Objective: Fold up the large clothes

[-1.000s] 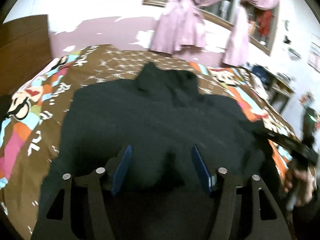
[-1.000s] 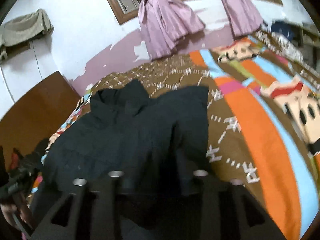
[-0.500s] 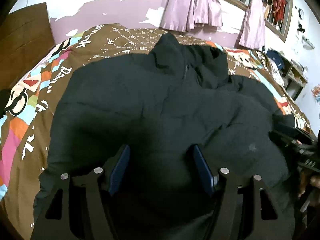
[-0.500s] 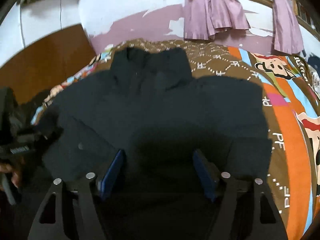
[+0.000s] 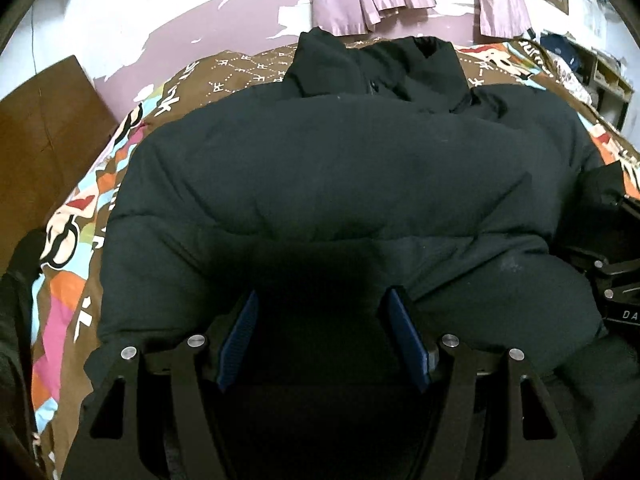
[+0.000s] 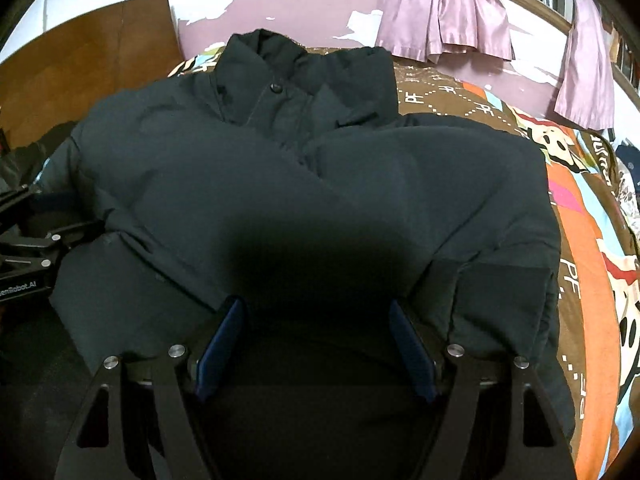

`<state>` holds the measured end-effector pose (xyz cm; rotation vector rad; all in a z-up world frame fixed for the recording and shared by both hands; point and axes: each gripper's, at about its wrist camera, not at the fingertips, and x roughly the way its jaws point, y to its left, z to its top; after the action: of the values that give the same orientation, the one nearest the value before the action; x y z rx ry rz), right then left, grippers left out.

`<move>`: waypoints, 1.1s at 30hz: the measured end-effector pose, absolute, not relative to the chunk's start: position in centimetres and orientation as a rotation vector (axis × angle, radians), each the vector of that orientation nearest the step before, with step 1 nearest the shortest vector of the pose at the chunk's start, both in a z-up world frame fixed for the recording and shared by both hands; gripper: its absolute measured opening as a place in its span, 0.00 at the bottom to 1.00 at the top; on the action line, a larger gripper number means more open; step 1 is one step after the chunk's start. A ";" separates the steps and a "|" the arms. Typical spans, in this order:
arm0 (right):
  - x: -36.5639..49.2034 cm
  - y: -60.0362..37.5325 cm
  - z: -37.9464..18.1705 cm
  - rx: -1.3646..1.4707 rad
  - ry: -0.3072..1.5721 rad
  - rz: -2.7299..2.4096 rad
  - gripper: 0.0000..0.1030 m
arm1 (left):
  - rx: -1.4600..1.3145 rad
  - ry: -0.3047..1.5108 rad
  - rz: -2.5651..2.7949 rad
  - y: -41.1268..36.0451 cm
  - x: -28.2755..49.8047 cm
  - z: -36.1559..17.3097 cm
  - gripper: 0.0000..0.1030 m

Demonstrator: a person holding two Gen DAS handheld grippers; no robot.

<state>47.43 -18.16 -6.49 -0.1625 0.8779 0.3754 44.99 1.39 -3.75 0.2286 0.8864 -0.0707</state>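
The left gripper (image 5: 320, 336) hangs low over the near part of a large black padded jacket (image 5: 340, 176), its blue-padded fingers (image 5: 406, 340) spread wide with dark fabric showing between them; whether the pads touch the cloth cannot be told. The right gripper (image 6: 316, 344) sits the same way above the jacket (image 6: 280, 184), jaws wide apart and gripping nothing visible. The jacket lies spread on a bed, its collar (image 6: 304, 68) at the far end and its sleeves folded in across the body. Under it is a brown bedcover with bright cartoon patches (image 6: 588, 280). Beyond the bed rises a white and mauve wall with peeling paint (image 5: 224, 12), hung with pale purple curtains (image 6: 444, 16). A brown wooden board (image 5: 44, 128) stands at the left.
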 end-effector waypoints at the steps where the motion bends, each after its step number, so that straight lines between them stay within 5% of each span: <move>1: 47.5 -18.2 -6.6 -0.166 0.877 0.373 0.70 | 0.237 0.883 -0.066 1.3 45.0 -3.9 0.59; 7: 47.0 -18.4 -6.1 -0.150 0.849 0.380 0.72 | 0.220 0.864 -0.075 1.6 44.8 -3.6 0.60; 12: 45.2 -19.9 -3.4 -0.091 0.764 0.391 0.89 | 0.073 0.894 -0.130 2.8 44.8 -1.3 0.77; 17: 43.5 -21.2 1.0 -0.043 0.723 0.398 0.89 | -0.096 0.920 -0.094 3.8 43.3 2.5 0.78; 21: 41.9 -22.5 6.1 0.022 0.706 0.417 0.97 | -0.115 0.894 -0.064 3.4 41.0 7.5 0.94; 33: 36.8 -25.3 21.1 0.094 0.813 0.444 1.00 | -0.235 0.776 -0.059 0.8 33.1 25.1 0.98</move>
<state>36.84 -25.35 21.07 0.0942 0.8128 0.4439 33.07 0.83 25.08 -0.2354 0.7764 -0.0588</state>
